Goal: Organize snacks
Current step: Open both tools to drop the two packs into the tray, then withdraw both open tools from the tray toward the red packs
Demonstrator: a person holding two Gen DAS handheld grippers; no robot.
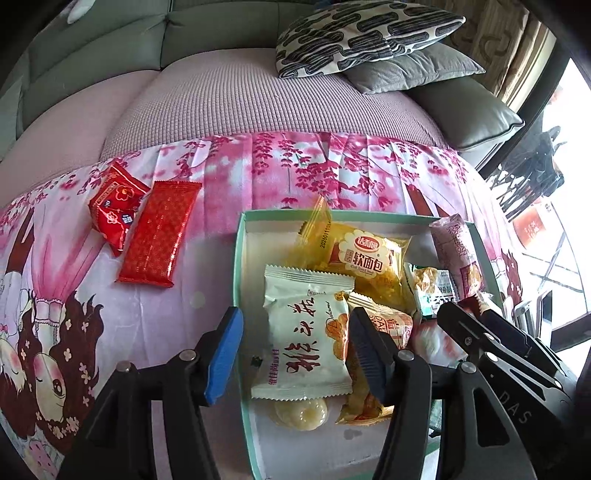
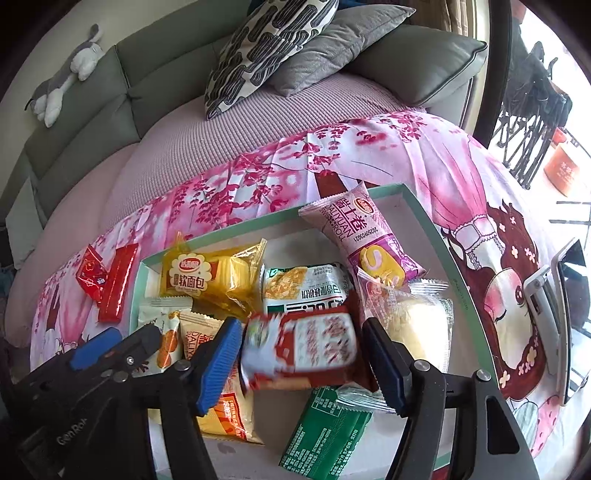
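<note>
- The shallow mint-edged cardboard box (image 1: 236,280) sits on a glossy pink cartoon-print cloth (image 1: 221,177) spread over a ribbed mauve cushion (image 1: 229,103).
- Inside it lie crinkly plastic snack packs: a yellow soft-bread pack (image 1: 364,258) towards twelve o'clock, a purple Swiss-roll pack (image 2: 373,236) at two o'clock, and a green foil sachet (image 2: 328,432) at six.
- Two shiny red foil packs (image 1: 159,236) rest outside the box on the cloth at ten o'clock.
- My left gripper (image 1: 291,354) tilts steeply down, its blue-padded jaws apart on either side of a cream serrated-edge pastry pack (image 1: 306,328), the pads not pressing it.
- My right gripper (image 2: 303,362) also points steeply down, jaws apart; a red-and-white pack (image 2: 299,347), blurred, sits between them with gaps on both sides.
- A striped black-and-white pillow (image 1: 362,33) leans at twelve o'clock.
</note>
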